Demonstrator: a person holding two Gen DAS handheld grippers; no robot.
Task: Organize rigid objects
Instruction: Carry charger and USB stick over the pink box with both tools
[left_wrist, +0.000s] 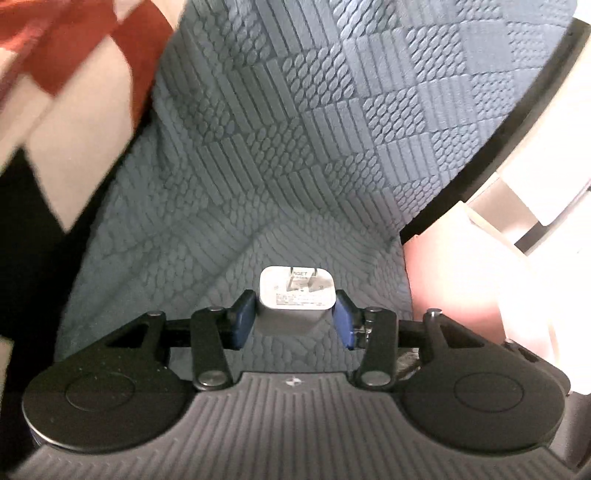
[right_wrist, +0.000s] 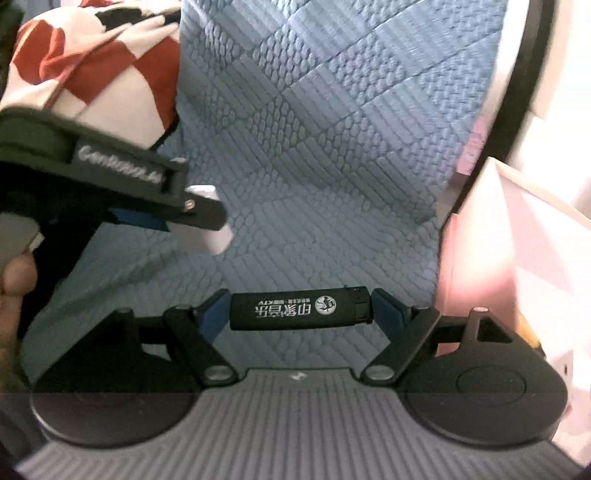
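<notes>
A big blue blanket (left_wrist: 314, 129) with a bumpy checked pattern fills most of both views. It runs from the middle up to 12 o'clock.

A red and white checked cloth (right_wrist: 103, 70) sits at 10 o'clock in the right wrist view. In the left wrist view it is blurry, at the same side.

A pink and white box (right_wrist: 517, 240) stands at 3 o'clock in the right wrist view, beside the blanket's edge. A thin black rim (right_wrist: 517, 85) curves above it, near 2 o'clock.

The left gripper (left_wrist: 294, 315) sits low in its own view, near 6 o'clock. Its two blue pads (left_wrist: 243, 317) squeeze a white plug (left_wrist: 295, 295) from both sides. The plug's two metal prongs point up, away from the camera. The plug hangs over the blanket.

The right gripper (right_wrist: 299, 314) is also near 6 o'clock in its own view. Its jaws stand wide and clamp a black lighter (right_wrist: 299, 307) by its two ends. The lighter lies sideways between the blue pads, with white writing on its side. It is held above the blanket too.

In the right wrist view, the left gripper shows at 9 o'clock, with the white plug sticking out of it. A bit of a hand (right_wrist: 14, 280) shows below it, at the edge.
</notes>
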